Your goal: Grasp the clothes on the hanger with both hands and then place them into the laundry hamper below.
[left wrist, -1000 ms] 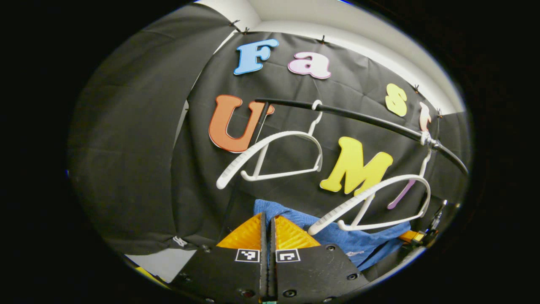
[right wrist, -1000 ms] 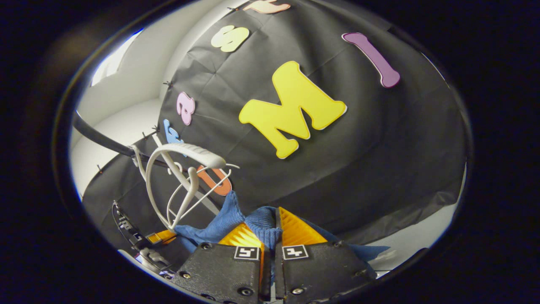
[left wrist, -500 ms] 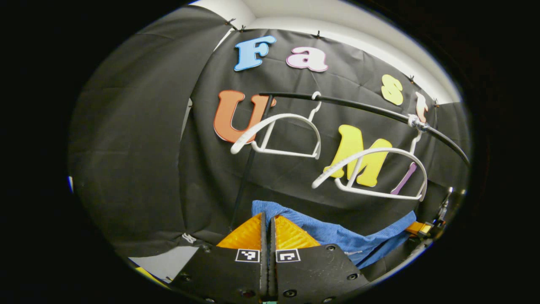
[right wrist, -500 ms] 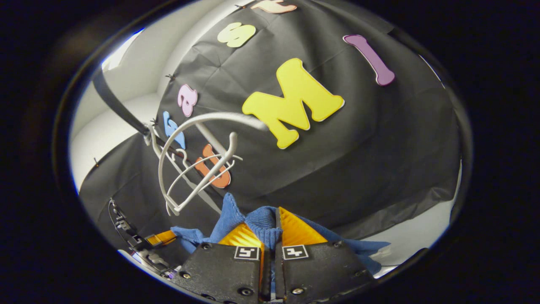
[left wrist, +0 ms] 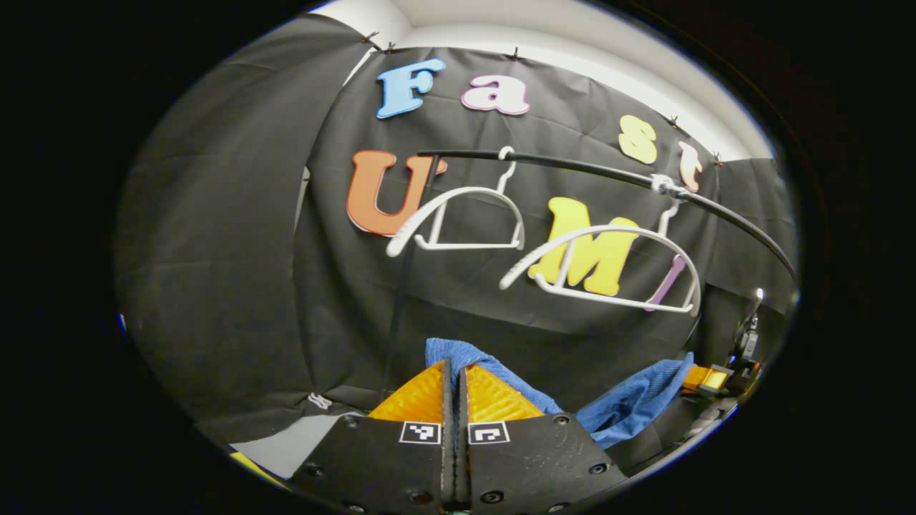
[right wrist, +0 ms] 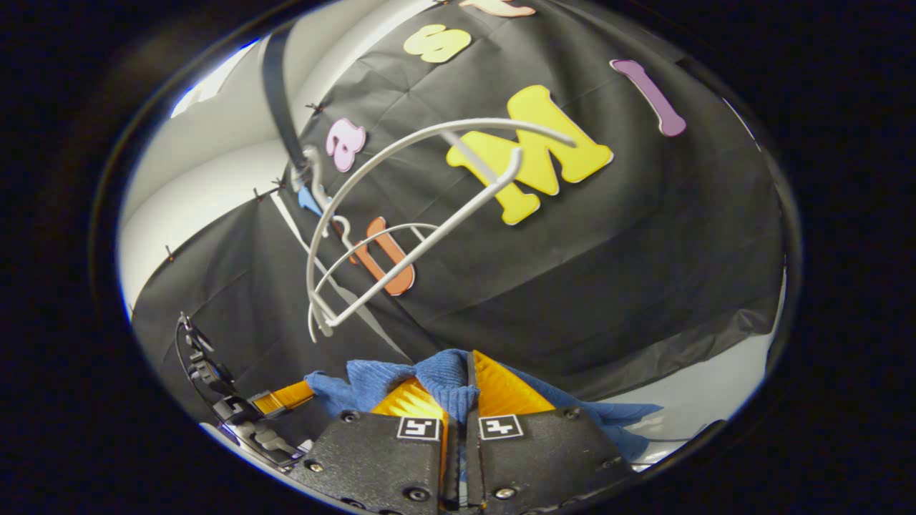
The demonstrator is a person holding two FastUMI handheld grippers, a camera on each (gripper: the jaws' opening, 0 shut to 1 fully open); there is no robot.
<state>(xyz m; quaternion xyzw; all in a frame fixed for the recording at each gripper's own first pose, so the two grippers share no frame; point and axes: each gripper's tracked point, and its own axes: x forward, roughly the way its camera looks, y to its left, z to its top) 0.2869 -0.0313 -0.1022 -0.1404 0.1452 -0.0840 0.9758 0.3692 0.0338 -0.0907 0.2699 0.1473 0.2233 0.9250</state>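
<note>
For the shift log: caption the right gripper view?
Right gripper clamps blue garment below two bare white hangers.

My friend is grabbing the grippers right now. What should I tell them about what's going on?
Left gripper: fingers shut on one end of the blue garment.
Right gripper: fingers shut on the other end, cloth bunched between them.
The garment is off the hangers and sags between the two grippers, below the rail.
Both white hangers hang bare on the black rail: the near hanger and the far hanger.
Done: both grasps, garment pulled free.
Left: lower it into the laundry hamper, then open both grippers. Find the hamper first.
</note>
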